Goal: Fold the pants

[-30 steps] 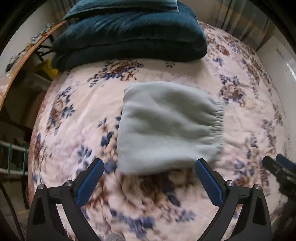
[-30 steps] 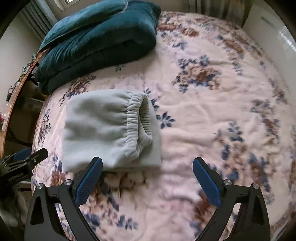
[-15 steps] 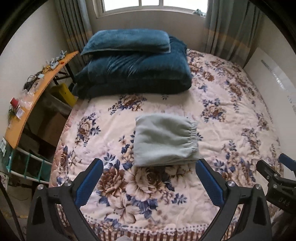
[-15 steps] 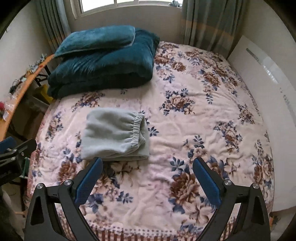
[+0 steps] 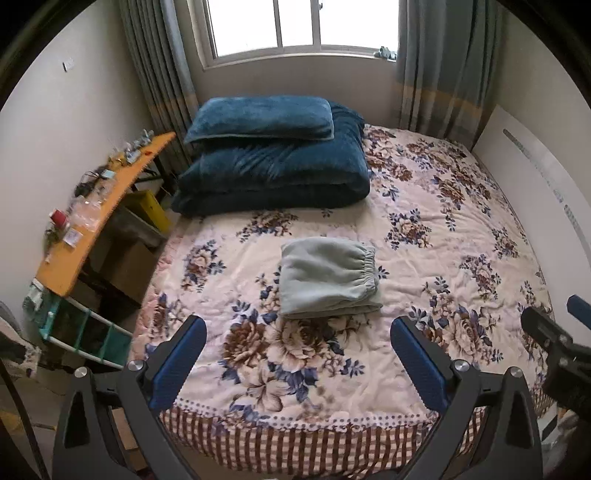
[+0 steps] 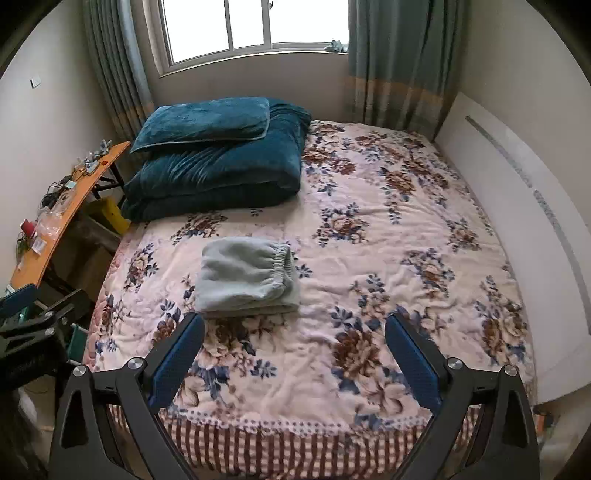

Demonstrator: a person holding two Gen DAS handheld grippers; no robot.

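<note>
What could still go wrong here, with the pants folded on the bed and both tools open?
1. The folded pants show a loose bottom layer sticking out beyond the elastic waistband; the stack may slump or unfold.
2. Left tool and right tool hang open near the bed's foot edge; any re-grab might snag the floral bedspread too.

Daylight came through a window (image 5: pixel 303 26) flanked by grey-green curtains (image 5: pixel 439 66). A bed (image 6: pixel 369 258) with a floral blanket filled the room; a cluttered orange desk (image 5: pixel 99 210) stood along its left edge against pale walls (image 5: pixel 55 129).
</note>
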